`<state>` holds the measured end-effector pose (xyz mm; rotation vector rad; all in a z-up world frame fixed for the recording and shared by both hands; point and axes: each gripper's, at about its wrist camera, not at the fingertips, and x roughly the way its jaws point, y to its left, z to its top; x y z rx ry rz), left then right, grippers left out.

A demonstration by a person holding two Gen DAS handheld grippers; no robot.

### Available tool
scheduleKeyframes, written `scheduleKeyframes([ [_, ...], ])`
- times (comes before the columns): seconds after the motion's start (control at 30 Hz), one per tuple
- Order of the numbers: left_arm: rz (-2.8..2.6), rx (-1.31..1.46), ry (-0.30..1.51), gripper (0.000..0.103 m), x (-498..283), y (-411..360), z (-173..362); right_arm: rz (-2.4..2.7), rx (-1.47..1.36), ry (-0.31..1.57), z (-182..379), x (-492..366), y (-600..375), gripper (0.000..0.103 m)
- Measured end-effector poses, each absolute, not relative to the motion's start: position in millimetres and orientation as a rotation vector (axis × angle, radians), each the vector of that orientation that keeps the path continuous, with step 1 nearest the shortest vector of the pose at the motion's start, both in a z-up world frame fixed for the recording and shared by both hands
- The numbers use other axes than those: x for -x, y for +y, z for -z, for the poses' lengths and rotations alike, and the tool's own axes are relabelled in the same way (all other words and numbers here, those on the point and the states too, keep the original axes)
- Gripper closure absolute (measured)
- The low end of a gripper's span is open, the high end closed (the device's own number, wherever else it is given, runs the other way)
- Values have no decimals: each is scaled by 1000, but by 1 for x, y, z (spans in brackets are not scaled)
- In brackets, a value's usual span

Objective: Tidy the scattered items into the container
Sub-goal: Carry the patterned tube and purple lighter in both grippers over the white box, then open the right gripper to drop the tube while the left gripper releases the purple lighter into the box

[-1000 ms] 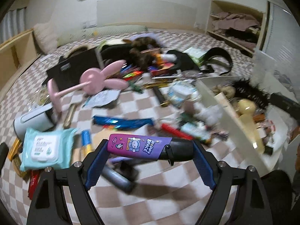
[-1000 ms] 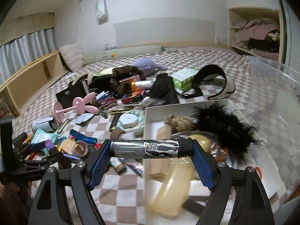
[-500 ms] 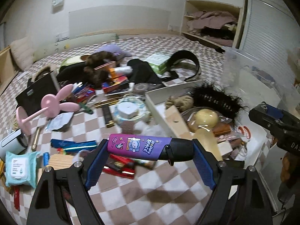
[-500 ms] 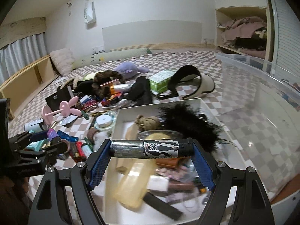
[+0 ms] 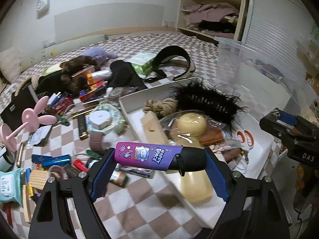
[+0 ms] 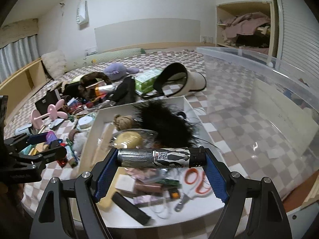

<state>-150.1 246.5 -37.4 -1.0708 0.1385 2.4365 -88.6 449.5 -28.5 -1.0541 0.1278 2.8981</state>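
In our left gripper [image 5: 159,160] we clamped a purple tube [image 5: 148,157] crosswise between the blue pads, hovering above the checkered blanket [image 5: 127,203] at the near-left edge of the white box [image 5: 263,139]; our right gripper [image 6: 160,158] pinched a zebra-striped tube [image 6: 161,158] the same way, directly over that box. Inside the box lay a black feathery piece [image 6: 167,119], a rope bundle [image 6: 123,120], a yellow ball [image 5: 191,123] and orange-handled scissors [image 6: 194,183]; scattered beside it were a pink rabbit fan [image 5: 31,117] and a wipes pack [image 5: 10,183]; a clear plastic bin [image 6: 269,91] stood just right of the box.
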Motion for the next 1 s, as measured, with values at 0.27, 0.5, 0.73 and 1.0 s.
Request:
scheduleKeyframes([
  [0.27, -2377, 1073, 162, 17, 142, 275, 45, -2850, 1105, 147, 45, 84, 470, 20],
  [0.5, -2333, 1084, 189, 17, 133, 292, 55, -2813, 1189, 160, 67, 85, 476, 20],
  [0.73, -2306, 1101, 207, 17, 127, 300, 64, -2801, 1234, 156, 78, 85, 475, 20],
  [1.0, -2282, 1115, 220, 17, 125, 308, 73, -2780, 1256, 142, 84, 85, 477, 20],
])
